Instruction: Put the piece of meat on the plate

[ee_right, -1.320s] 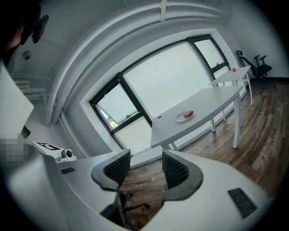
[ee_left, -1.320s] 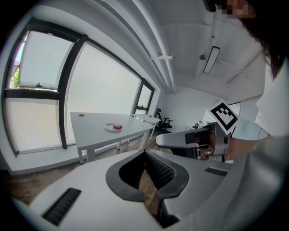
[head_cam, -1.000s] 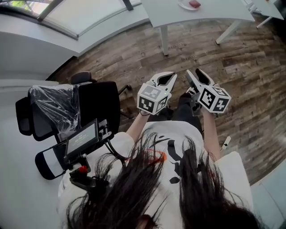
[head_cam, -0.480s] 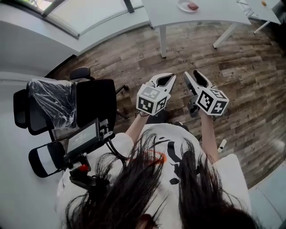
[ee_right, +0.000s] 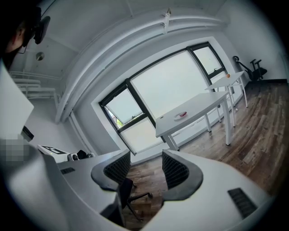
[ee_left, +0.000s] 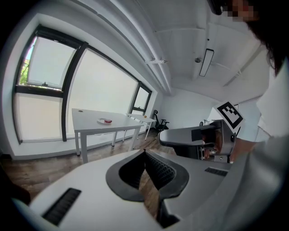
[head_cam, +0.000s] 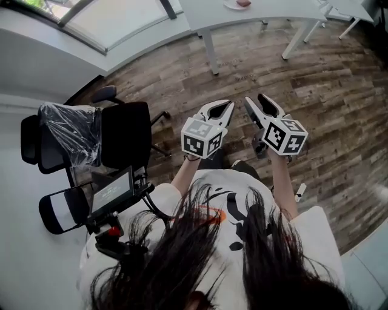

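Note:
A white plate (head_cam: 233,5) stands on a white table (head_cam: 273,12) far across the room, and a small red piece of meat (head_cam: 242,2) lies on it. The plate (ee_left: 104,121) is small in the left gripper view and small again as the plate (ee_right: 180,116) in the right gripper view. My left gripper (head_cam: 229,104) is held in front of the person's body, its tips touching, nothing in it. Beside it my right gripper (head_cam: 254,98) stands with a gap between its pads, empty. Both point over the wooden floor towards the table.
Black office chairs (head_cam: 124,139), one wrapped in plastic (head_cam: 66,136), stand at the left beside a small screen on a mount (head_cam: 112,191). A second white table (ee_right: 226,81) with a small orange thing stands further right. Wooden floor (head_cam: 327,91) lies between me and the tables.
The head view has shifted: the table with the plate now sits further left and nearer the top edge. Both grippers keep nearly the same pose.

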